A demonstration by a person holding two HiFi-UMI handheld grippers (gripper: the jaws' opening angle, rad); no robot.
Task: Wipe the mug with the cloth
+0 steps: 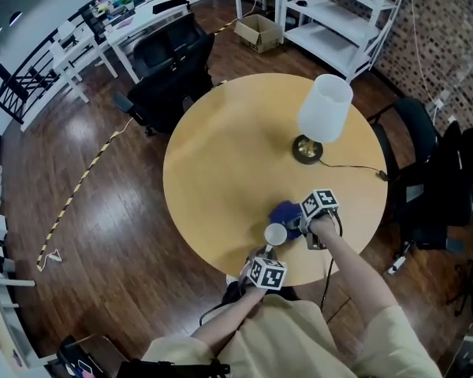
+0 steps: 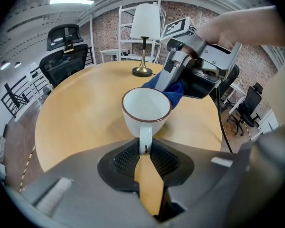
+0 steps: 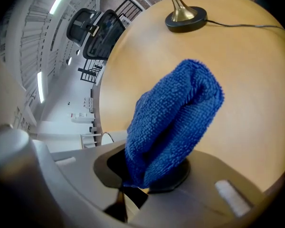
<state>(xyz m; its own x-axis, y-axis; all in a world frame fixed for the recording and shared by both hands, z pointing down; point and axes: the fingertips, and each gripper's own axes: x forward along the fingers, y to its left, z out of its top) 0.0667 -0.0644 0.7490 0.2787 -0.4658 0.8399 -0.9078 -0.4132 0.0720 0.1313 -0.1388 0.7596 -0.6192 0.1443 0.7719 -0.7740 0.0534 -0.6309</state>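
White glazed mug, dark-rimmed, smooth and rounded, sits over the near edge of the round wooden table, its loop handle pinched between the left gripper jaws. It is probably light, hard, slick and chippable, and could swivel on so narrow a hold. The right gripper clamps a soft, nubbly blue cloth, bunched at the mug's far wall.

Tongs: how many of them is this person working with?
2. The left tongs grip the white, dark-rimmed mug by its handle; the right tongs clamp a fluffy blue cloth beside that mug. None looks hidden.
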